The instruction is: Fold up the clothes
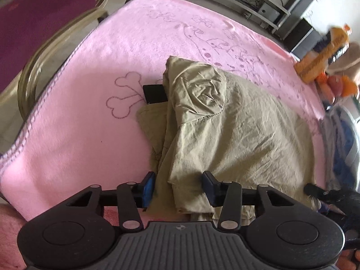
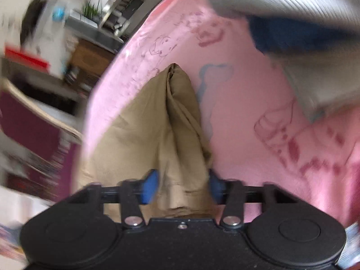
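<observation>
A: Left wrist view first. My left claw [image 1: 178,187] sits low at the near edge of the khaki garment [image 1: 225,121], pads either side of a bunched fold. Cloth is between them, but I can't tell if the pads are biting, so call it partly closed around the edge.

B: Where's the garment lying?

A: On the pink blanket [image 1: 90,123] spread over the tabletop. It's folded over itself, a loose flap on top, several layers stacked at the near edge. That's why I'm at the edge: all the layers can be caught in one bite there.

B: And the right one?

A: Right wrist view is blurry. My right claw [image 2: 183,185] has a thick ridge of the same garment [image 2: 155,121] between its blue pads [image 2: 150,185], and both pads look pressed against the cloth. I'd call it pinching the garment.

B: Why both on one piece?

A: My guess: two corners held means the cloth stays taut for the next fold instead of sagging in the middle.

B: Anything else nearby?

A: A small black object [image 1: 155,94] is half tucked under the far-left side of the garment; can't tell what. Orange stuff [image 1: 326,54] sits on the far right, well apart.
</observation>
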`<act>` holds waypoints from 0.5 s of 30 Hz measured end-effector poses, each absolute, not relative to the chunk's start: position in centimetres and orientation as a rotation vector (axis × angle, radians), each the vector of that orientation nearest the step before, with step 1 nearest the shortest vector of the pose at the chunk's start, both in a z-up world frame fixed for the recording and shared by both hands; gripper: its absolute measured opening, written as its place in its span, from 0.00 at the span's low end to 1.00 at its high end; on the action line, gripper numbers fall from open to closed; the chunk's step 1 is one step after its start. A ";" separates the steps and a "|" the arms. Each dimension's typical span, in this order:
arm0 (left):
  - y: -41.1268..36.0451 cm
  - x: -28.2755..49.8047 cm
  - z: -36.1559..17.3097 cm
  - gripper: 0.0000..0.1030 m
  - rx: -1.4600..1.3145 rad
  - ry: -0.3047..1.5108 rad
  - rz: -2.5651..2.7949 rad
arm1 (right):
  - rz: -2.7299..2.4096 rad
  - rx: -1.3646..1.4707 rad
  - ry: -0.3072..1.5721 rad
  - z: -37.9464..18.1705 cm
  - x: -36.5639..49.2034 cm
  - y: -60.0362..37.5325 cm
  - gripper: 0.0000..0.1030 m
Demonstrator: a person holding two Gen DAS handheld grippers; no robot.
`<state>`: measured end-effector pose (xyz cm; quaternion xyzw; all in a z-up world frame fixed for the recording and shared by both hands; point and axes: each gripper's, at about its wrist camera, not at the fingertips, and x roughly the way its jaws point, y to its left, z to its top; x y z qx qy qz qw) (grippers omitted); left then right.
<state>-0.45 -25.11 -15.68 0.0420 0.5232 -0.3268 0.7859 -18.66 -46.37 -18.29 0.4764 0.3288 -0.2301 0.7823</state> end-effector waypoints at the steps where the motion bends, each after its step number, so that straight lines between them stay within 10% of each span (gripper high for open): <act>1: -25.2 -0.7 -15.6 0.40 0.110 1.118 -0.706 | -0.510 0.965 0.723 -17.6 -18.0 -45.7 0.17; 15: -24.8 -2.4 -13.0 0.39 -0.042 1.070 -0.818 | -0.373 -0.152 0.588 -0.2 -3.7 -36.8 0.05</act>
